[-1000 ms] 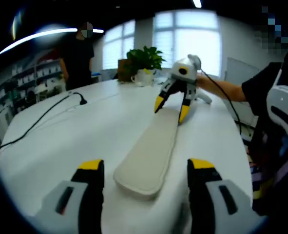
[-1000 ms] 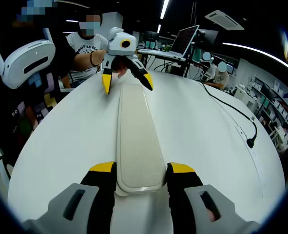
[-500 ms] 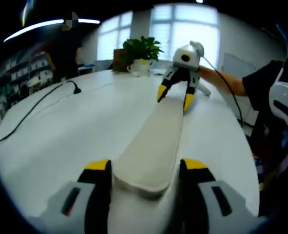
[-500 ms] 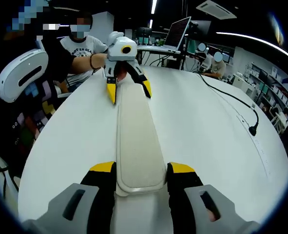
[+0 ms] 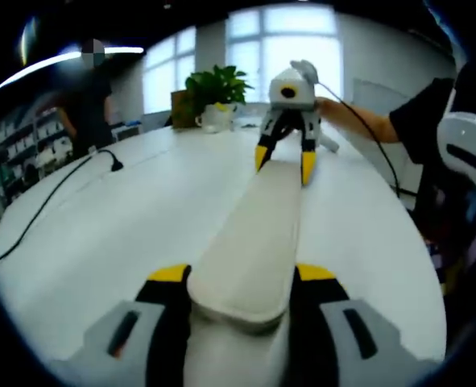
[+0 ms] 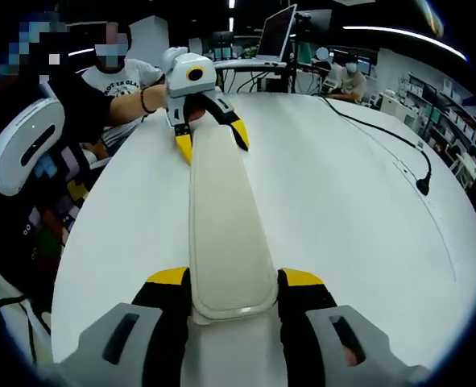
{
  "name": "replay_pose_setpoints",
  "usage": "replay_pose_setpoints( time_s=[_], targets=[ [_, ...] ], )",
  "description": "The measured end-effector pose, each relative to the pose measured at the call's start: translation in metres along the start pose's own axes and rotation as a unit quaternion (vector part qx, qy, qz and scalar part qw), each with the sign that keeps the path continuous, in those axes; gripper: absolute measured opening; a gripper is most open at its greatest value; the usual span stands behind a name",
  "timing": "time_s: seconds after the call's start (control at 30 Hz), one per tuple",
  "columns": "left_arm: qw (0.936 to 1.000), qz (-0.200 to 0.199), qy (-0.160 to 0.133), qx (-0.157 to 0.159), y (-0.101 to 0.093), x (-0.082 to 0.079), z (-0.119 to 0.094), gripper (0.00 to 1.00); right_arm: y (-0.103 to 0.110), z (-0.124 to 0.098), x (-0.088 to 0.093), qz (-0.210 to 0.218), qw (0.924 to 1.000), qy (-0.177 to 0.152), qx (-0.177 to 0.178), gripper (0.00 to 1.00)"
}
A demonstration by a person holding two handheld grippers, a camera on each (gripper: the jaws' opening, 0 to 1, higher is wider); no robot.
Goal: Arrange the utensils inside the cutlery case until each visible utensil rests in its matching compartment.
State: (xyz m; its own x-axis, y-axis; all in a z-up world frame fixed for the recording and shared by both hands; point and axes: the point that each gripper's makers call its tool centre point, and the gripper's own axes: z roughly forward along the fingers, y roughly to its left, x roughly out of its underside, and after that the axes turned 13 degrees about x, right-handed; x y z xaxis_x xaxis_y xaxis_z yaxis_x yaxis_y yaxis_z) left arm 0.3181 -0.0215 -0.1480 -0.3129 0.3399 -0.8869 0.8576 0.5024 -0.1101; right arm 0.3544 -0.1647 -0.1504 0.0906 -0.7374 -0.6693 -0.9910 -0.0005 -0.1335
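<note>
A long beige cutlery case (image 5: 258, 218) lies closed on the white table (image 5: 117, 226); no utensils show. In the left gripper view, my left gripper (image 5: 242, 274) has its yellow-tipped jaws pressed against both sides of the case's near end. At the far end, my right gripper (image 5: 282, 160) straddles the case. In the right gripper view, the case (image 6: 221, 218) runs away from me. My right gripper (image 6: 235, 279) is shut on its near end, and the left gripper (image 6: 213, 143) clasps the far end.
A potted plant (image 5: 217, 87) stands at the table's far edge. A black cable (image 5: 56, 197) trails across the left side, seen again as a cable (image 6: 387, 149) on the right. A person (image 5: 80, 109) stands beyond the table, and others sit near a monitor (image 6: 279, 31).
My left gripper has slid forward and closed its jaws from wide apart onto the case's end. The right gripper has kept its hold at the other end.
</note>
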Motion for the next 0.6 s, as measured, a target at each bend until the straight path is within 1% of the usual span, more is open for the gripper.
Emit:
replay_pose_setpoints(
  time_s=[0.1,0.13,0.2,0.3,0.4,0.47,0.6],
  targets=[
    [1.0,0.004,-0.005,0.005,0.0005,0.0,0.0012,0.52,0.001,0.0017,0.0036,0.004,0.9996,0.028,-0.004,0.44],
    [0.9999,0.005,-0.006,0.007,0.0004,-0.0003,0.0018,0.52,0.0018,0.0012,0.0028,-0.006,0.9995,0.03,-0.004,0.44],
    [0.9999,0.007,-0.01,0.01,0.0002,-0.0006,0.0027,0.52,0.0044,0.0009,0.0027,-0.01,0.999,0.043,-0.002,0.44],
    [0.9998,0.009,-0.015,0.011,-0.0003,-0.0009,0.0037,0.52,0.0053,0.0003,0.0045,-0.029,0.997,0.071,0.001,0.45],
    [0.9998,0.009,-0.015,0.013,0.0005,-0.0015,0.0039,0.52,0.005,-0.0005,0.0066,-0.051,0.9939,0.098,0.004,0.45],
    [0.9998,0.009,-0.013,0.014,0.0008,-0.0016,0.004,0.52,0.0067,0.0,0.0061,-0.05,0.992,0.116,0.004,0.45],
    [0.9998,0.008,-0.008,0.015,0.0013,-0.0023,0.005,0.52,0.0004,-0.0007,0.006,-0.056,0.9892,0.135,0.004,0.45]
  ],
)
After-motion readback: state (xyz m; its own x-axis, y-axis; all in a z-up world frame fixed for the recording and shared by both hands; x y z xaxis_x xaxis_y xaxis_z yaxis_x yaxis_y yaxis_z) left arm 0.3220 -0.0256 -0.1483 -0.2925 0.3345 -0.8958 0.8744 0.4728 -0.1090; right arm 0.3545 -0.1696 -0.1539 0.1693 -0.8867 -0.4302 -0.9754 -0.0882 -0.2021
